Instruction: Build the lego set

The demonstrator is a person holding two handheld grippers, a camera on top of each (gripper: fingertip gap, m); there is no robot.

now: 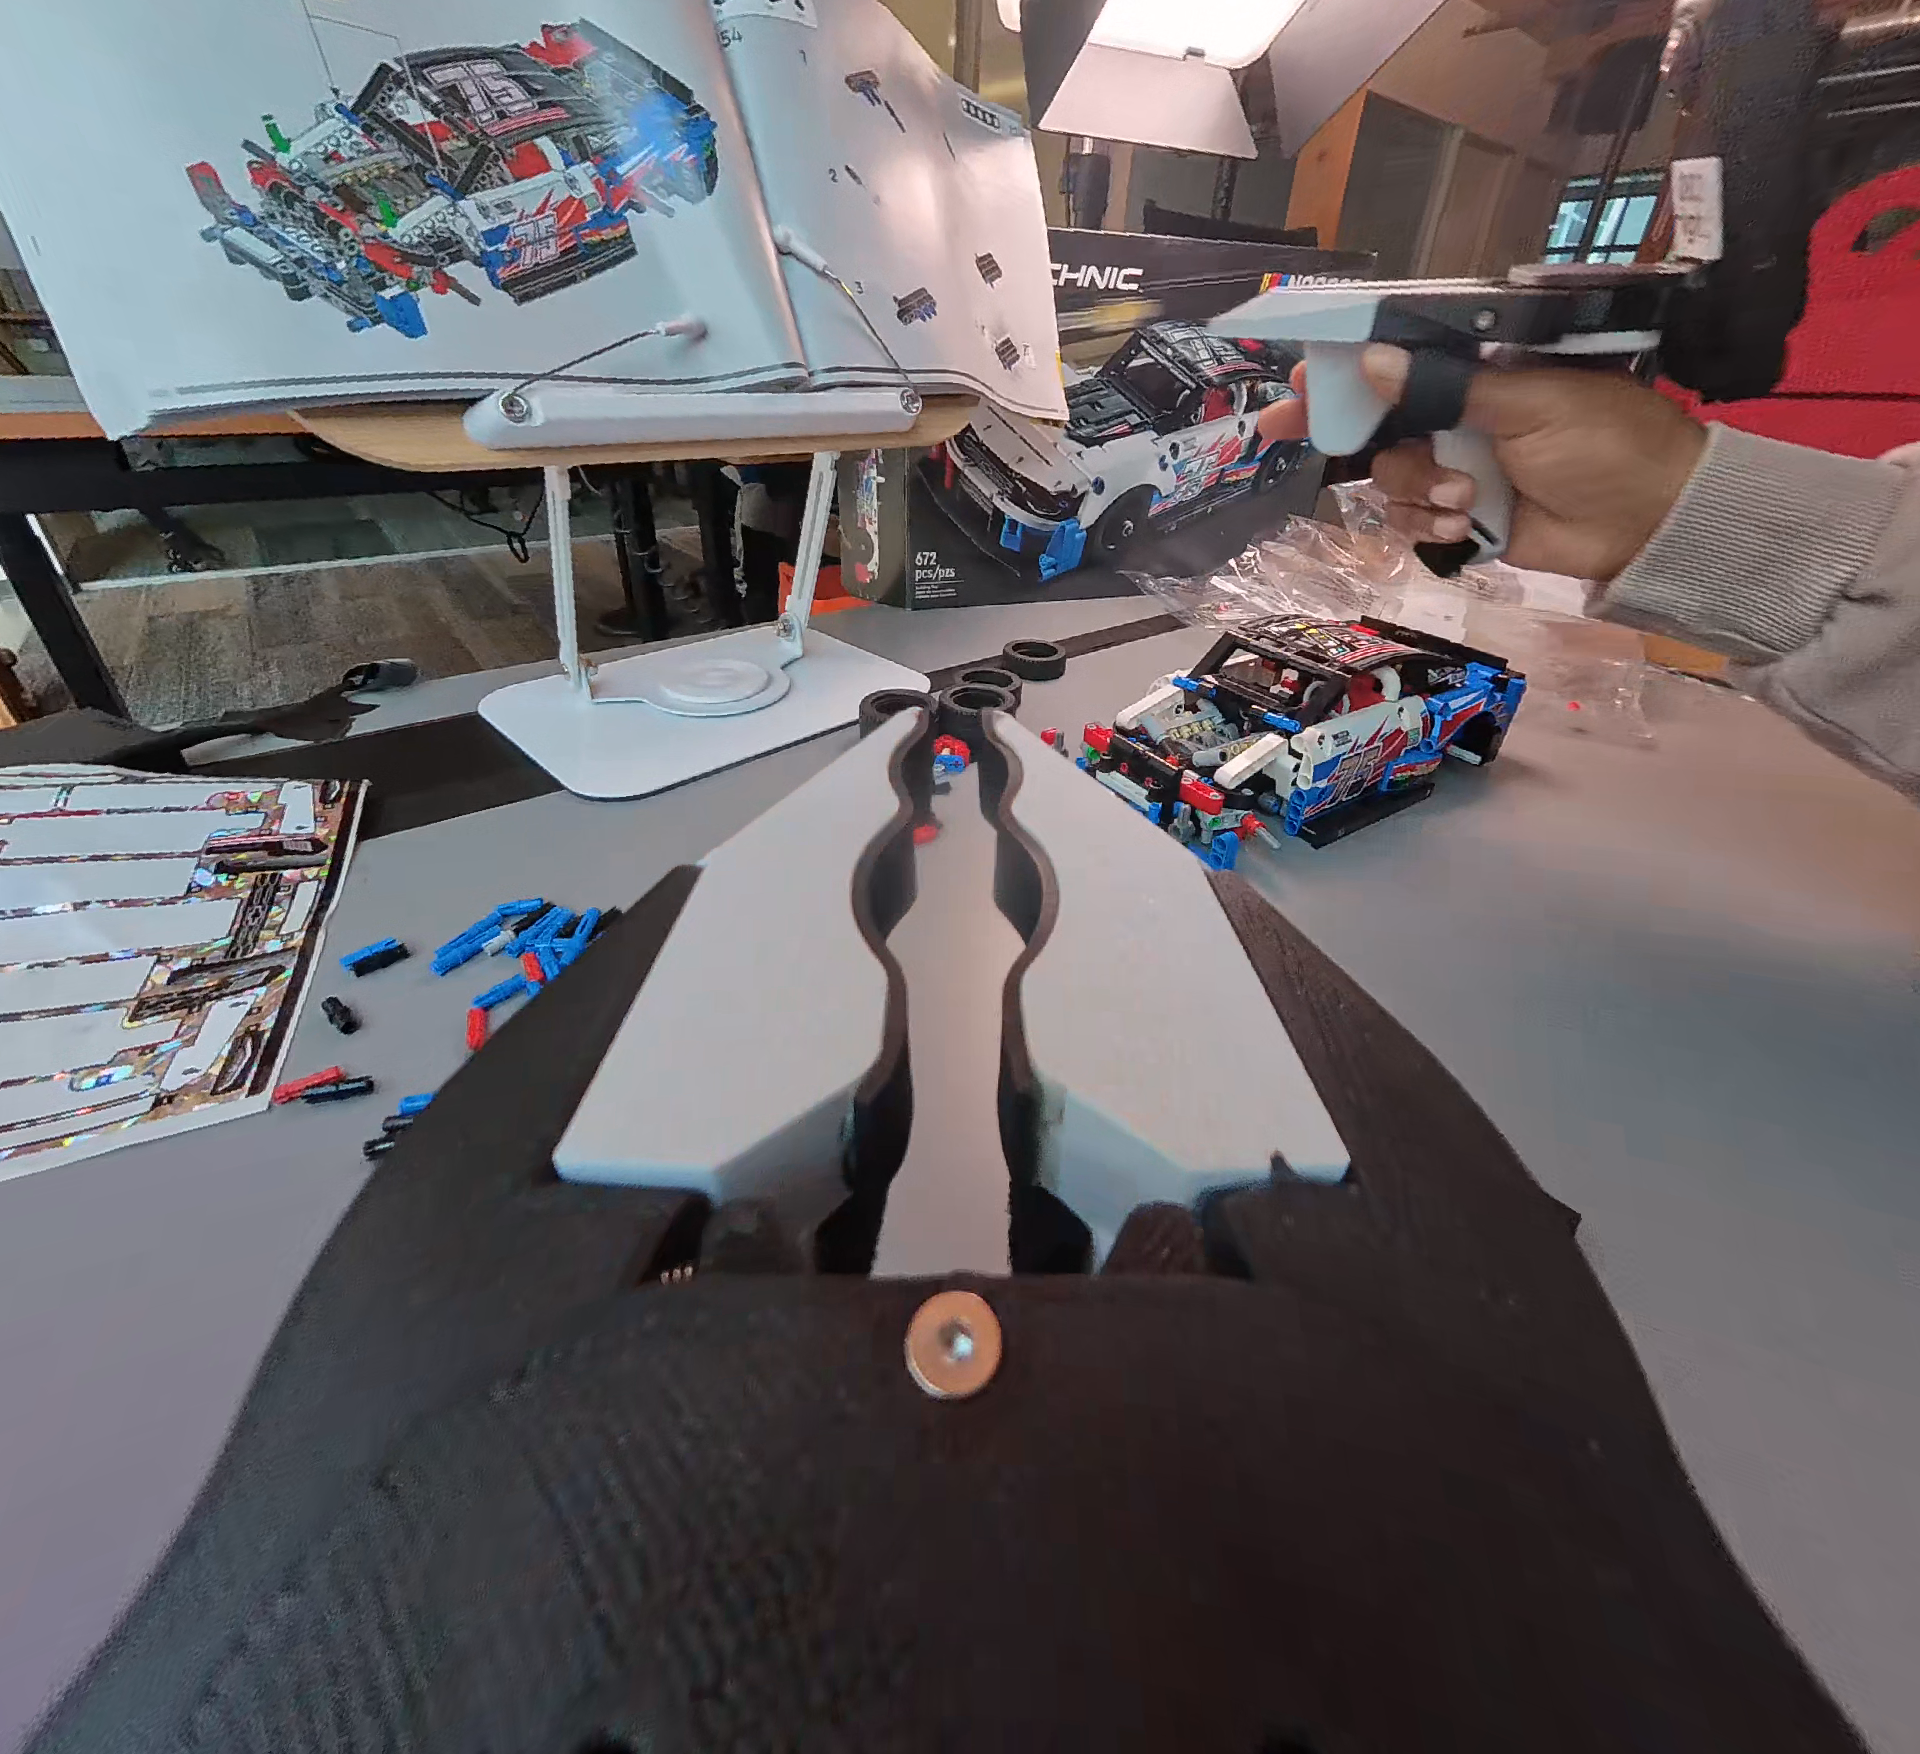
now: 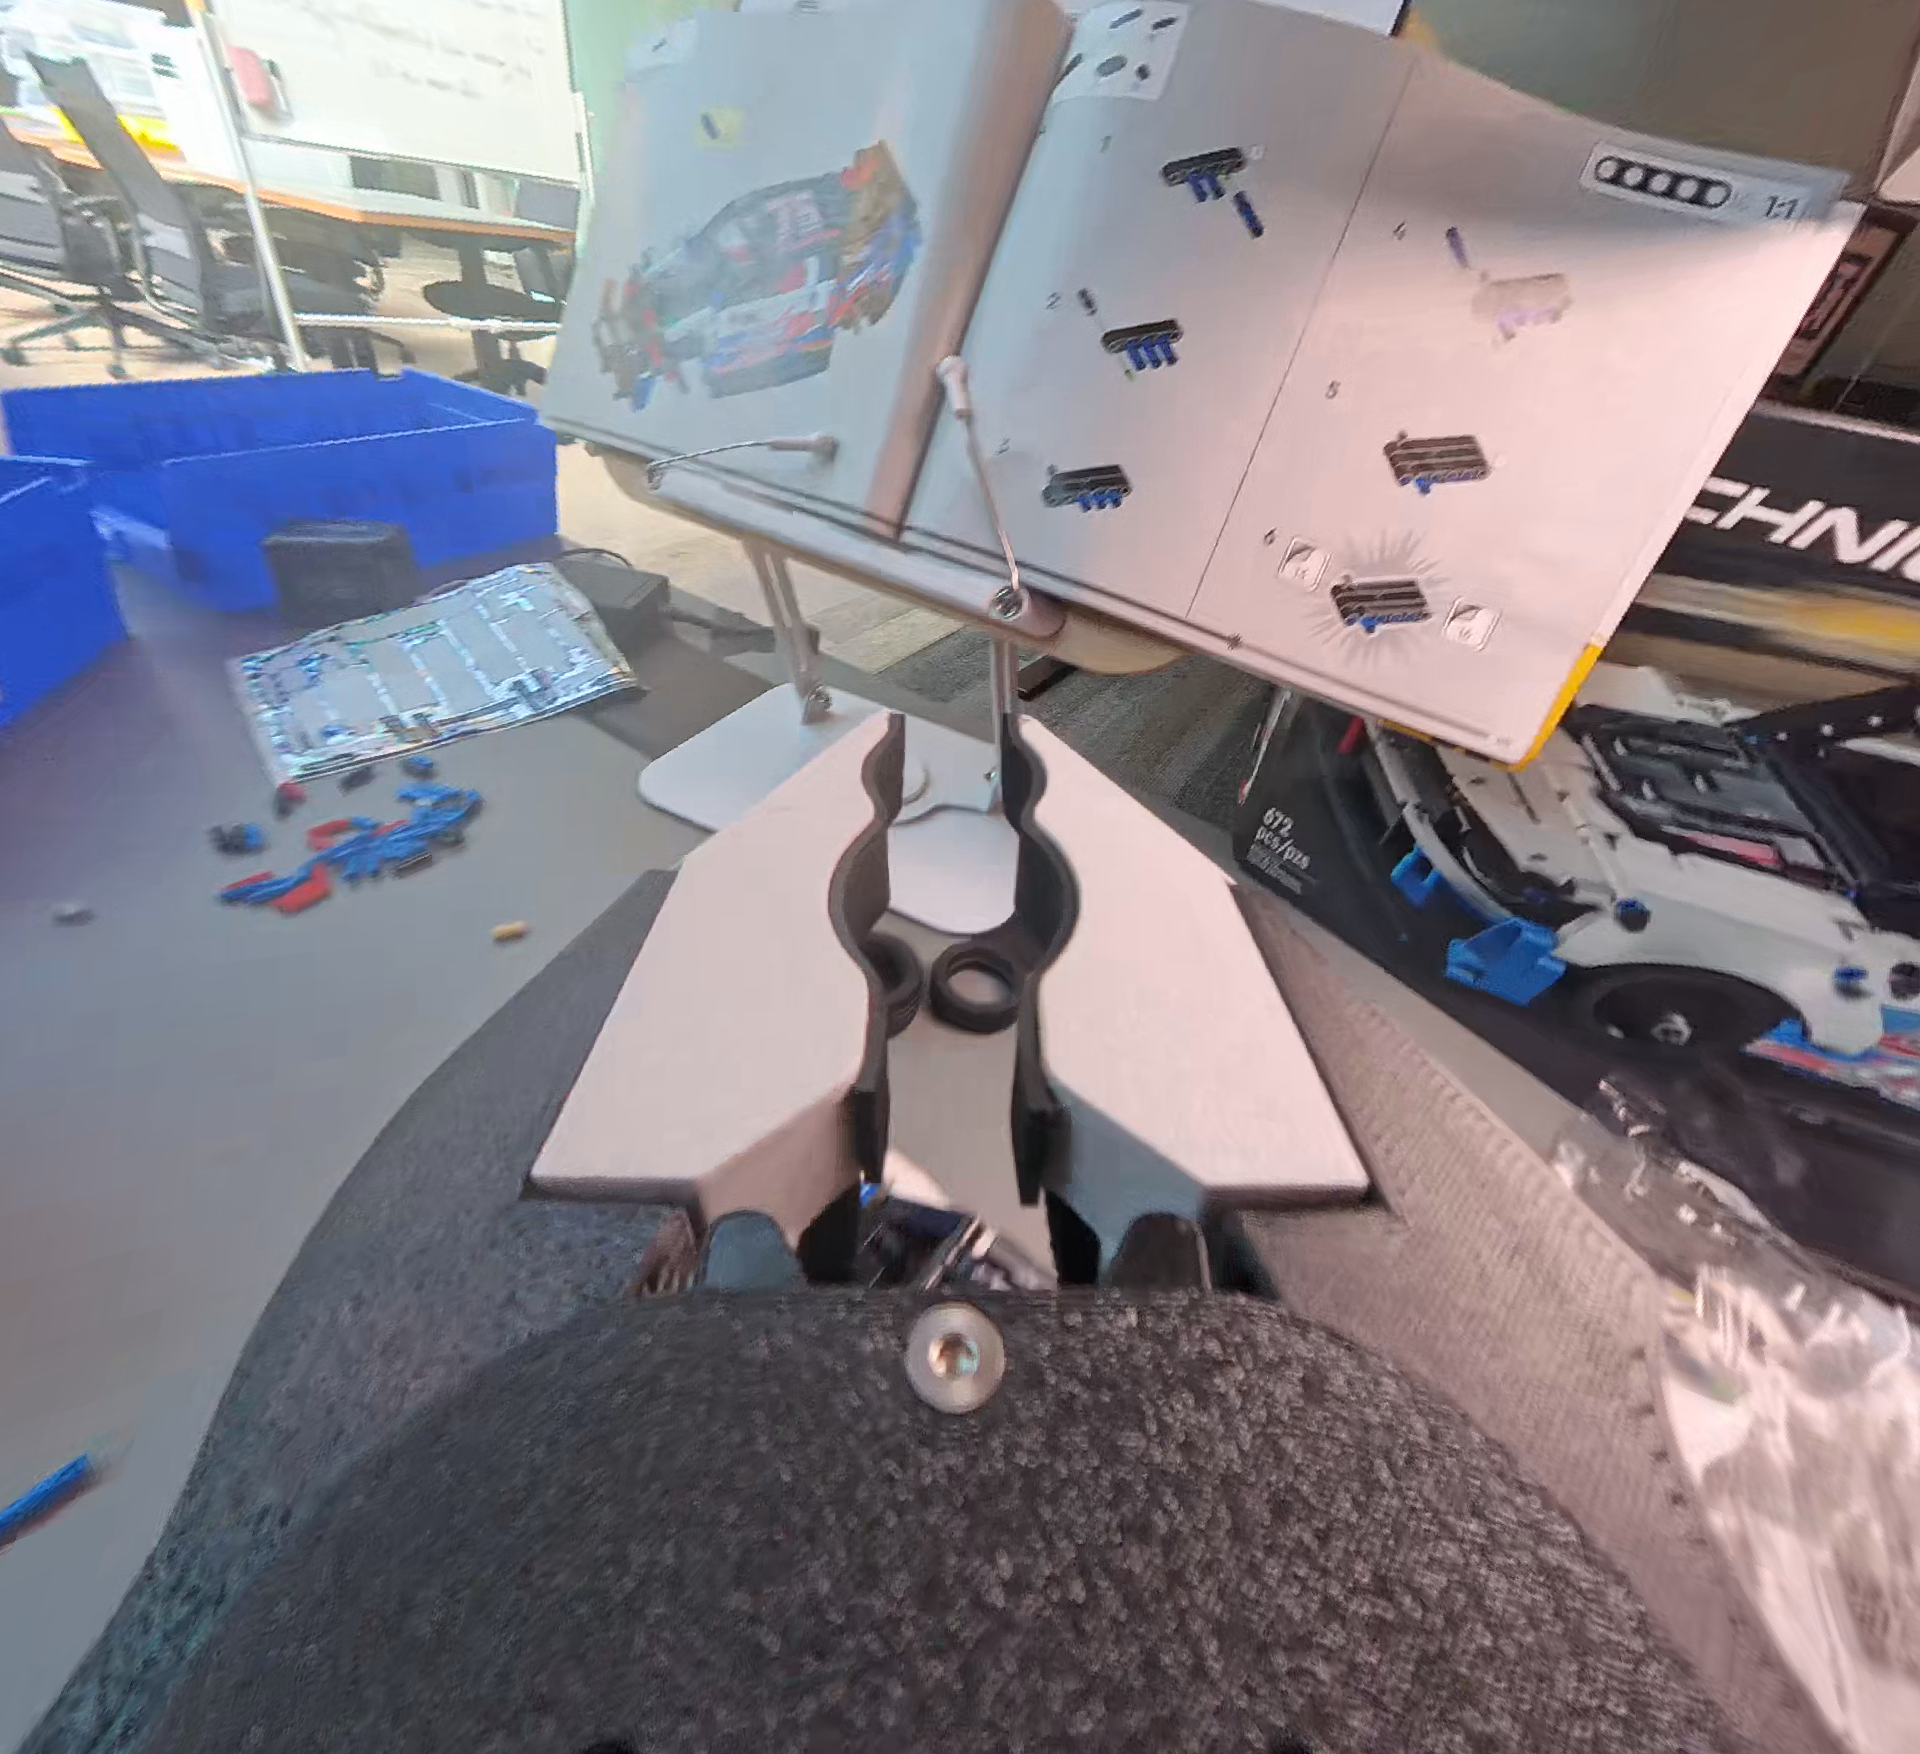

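The part-built lego car (image 1: pixel 1309 738), white, blue, red and black, stands on the grey table (image 1: pixel 1558 1029) to the right of my left gripper (image 1: pixel 954 719). That gripper is slightly open and empty, low over the table, pointing at several black tyres (image 1: pixel 977 686). A pile of blue, red and black pins (image 1: pixel 520 946) lies to its left. My right gripper (image 2: pixel 956 743) is open and empty, raised and pointing at the open instruction booklet (image 2: pixel 1143 333). It also shows at the upper right of the left wrist view (image 1: pixel 1236 320), held by a hand above the car.
The booklet sits on a white stand (image 1: pixel 675 696) at the back. A sticker sheet (image 1: pixel 156 956) lies at the left. The set's box (image 1: pixel 1091 478) and clear plastic bags (image 1: pixel 1351 561) are behind the car. Blue bins (image 2: pixel 281 457) stand at the far left. There is about 30 cm between the tips of the two grippers.
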